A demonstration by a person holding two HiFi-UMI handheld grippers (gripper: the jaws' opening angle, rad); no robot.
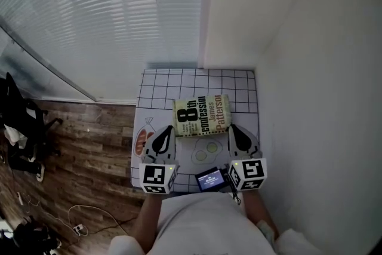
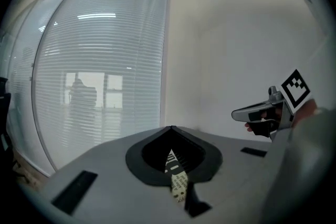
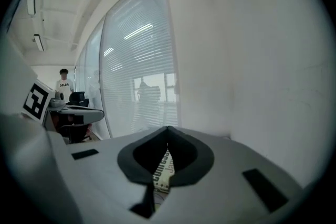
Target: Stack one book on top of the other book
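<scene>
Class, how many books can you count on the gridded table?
1. The book lies flat near the middle of the gridded table, its cover facing up. Another book may be hidden underneath it; the pictures cannot settle that.

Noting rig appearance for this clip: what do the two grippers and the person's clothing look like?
The left gripper and right gripper both have light grey shells with black teardrop-shaped jaw sections. Each carries a white cube with black square markers at its rear. A small lit screen shows beside the right one. The person wears a white top.
</scene>
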